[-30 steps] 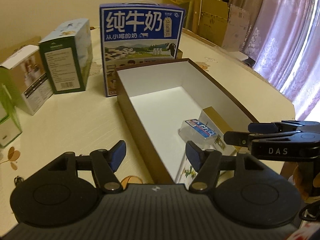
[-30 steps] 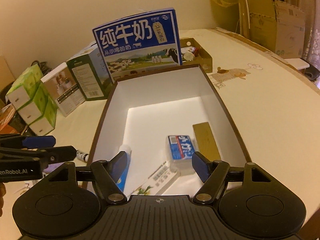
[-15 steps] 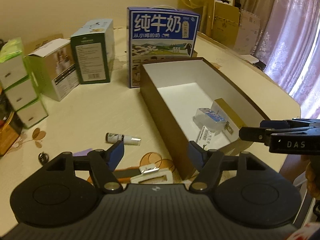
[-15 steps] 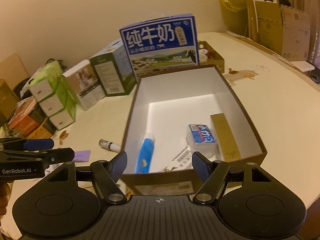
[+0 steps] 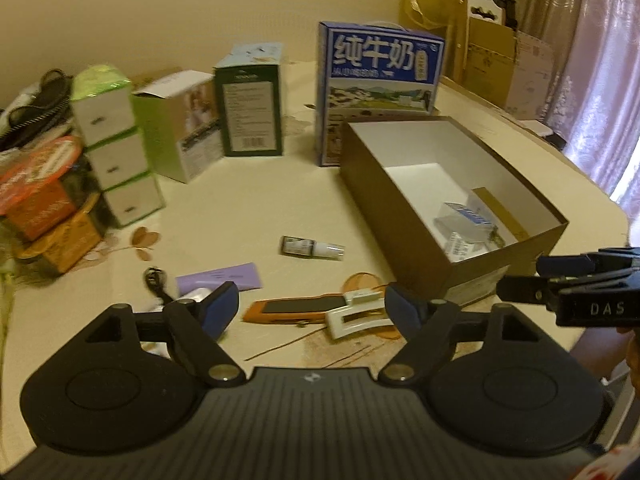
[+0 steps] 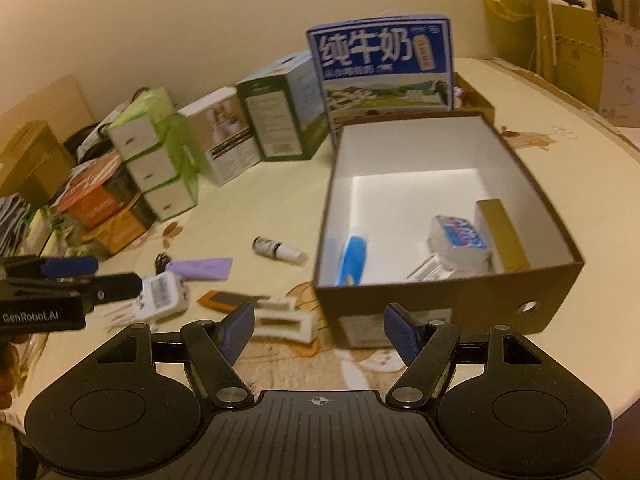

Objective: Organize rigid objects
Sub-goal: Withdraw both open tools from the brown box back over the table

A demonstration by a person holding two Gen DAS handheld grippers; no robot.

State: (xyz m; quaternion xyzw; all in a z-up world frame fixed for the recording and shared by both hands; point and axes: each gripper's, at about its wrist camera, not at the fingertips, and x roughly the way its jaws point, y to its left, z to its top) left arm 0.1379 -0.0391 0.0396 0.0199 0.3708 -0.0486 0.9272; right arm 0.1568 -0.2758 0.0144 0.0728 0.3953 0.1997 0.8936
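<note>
The brown box, white inside, sits open on the cream worktop and holds a blue tube, a clear case with a blue label, a gold carton and a white printed pack (partly hidden by the near wall). Loose items lie on the worktop just left of the box — a white hair clip, an orange flat case, a small dark-and-white bottle, a purple card and a white barcoded pack. The left hand-held gripper has just been opening; its jaws stand spread with nothing between them. The right hand-held gripper is also spread and empty. Behind stand a blue milk carton and several green-and-white cartons.
</note>
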